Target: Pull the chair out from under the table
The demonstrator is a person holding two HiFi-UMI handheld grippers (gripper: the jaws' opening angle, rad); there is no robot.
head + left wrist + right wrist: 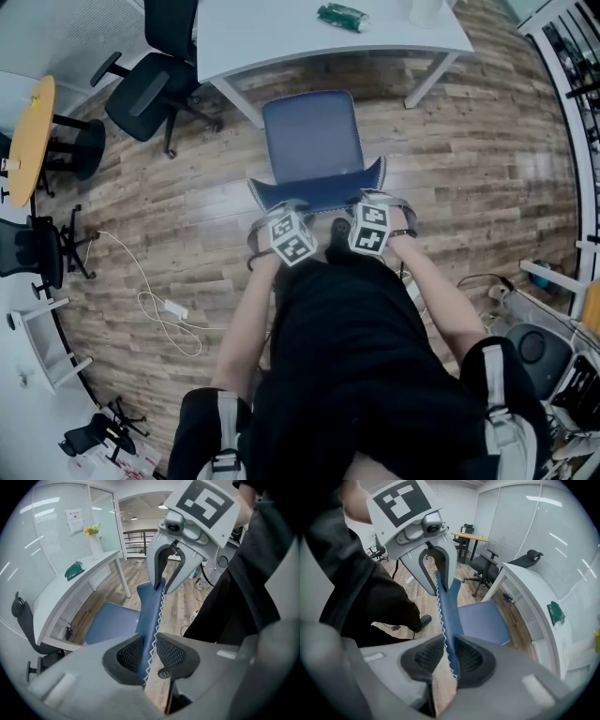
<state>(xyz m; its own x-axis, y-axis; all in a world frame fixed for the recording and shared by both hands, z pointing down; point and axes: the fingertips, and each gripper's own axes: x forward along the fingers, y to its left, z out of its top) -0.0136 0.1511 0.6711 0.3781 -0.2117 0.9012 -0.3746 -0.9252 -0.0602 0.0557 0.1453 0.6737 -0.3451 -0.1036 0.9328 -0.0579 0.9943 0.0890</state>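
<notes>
From above, your torso (356,375) hides the base of the chair (314,141), and the marker cubes (292,236) cover both sets of jaws. Your left gripper (150,651) and right gripper (449,656) each clamp the top edge of the blue backrest (323,194). The chair stands just before the white table (281,37), on wood floor (469,187). A black office chair (150,89) and a white cable (173,307) are on the left.

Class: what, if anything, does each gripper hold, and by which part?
The left gripper and right gripper both clamp the blue chair by its backrest's top edge, one near each end.
</notes>
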